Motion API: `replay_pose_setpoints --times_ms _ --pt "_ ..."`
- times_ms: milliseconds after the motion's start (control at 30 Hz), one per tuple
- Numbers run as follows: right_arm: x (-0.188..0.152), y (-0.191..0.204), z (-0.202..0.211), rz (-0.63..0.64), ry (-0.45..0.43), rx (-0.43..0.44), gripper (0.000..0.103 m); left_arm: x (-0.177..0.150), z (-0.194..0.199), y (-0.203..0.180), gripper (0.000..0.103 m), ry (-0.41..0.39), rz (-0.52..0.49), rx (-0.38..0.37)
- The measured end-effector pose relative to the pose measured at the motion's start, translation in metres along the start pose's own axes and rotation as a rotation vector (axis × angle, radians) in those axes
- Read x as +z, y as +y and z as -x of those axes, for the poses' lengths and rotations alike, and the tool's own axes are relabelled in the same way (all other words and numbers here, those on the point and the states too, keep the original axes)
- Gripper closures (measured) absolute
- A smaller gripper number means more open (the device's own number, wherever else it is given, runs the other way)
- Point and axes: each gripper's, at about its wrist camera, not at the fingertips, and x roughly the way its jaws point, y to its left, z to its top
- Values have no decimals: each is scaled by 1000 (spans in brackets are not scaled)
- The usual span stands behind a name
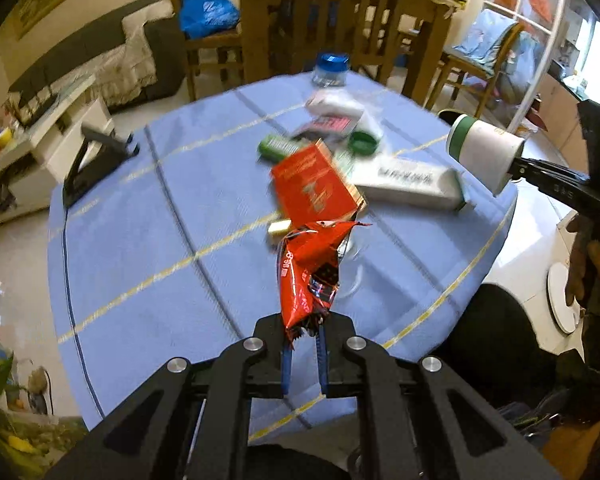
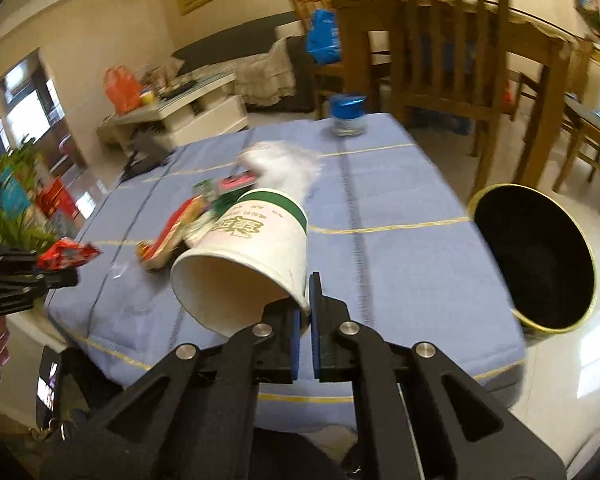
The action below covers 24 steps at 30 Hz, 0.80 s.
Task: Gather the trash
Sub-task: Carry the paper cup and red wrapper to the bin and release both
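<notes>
Crumpled red snack wrapper (image 1: pixel 311 270), pinched at its lower end between the closed fingers of the left gripper (image 1: pixel 304 334) and held up above the near part of the blue-clothed table (image 1: pixel 140 208). White paper cup with a green band (image 2: pixel 252 252), lying on its side in the air with its open mouth toward the camera, its rim clamped by the closed right gripper (image 2: pixel 306 312); in the left wrist view the same cup hangs off the table's right edge. Remaining litter lies heaped at mid-table: a red box (image 1: pixel 314 188), a long white carton (image 1: pixel 412 184), a green lid (image 1: pixel 364 143) and a green packet (image 1: pixel 278 147), with a blue-capped jar (image 1: pixel 331 69) at the far edge. A black round bin with a gold rim (image 2: pixel 536 260) stands on the floor just beside the table's right side. Wooden chairs (image 2: pixel 440 52) stand behind.
</notes>
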Motion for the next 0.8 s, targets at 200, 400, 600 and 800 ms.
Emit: replay_pose_setpoints --times_ms 200,400,600,800 --pt "11 -98 22 -207 -39 -86 98 38 6 -33 94 -45 -65 -62" --pt "19 -198 22 -373 5 -219 98 81 -4 -80 94 -65 -144 -134" --pt "17 -242 10 -419 38 -269 98 114 -25 -117 94 -55 -183 -177" --pt "21 -266 -16 -447 93 -271 89 142 -46 -149 94 -39 -204 -205"
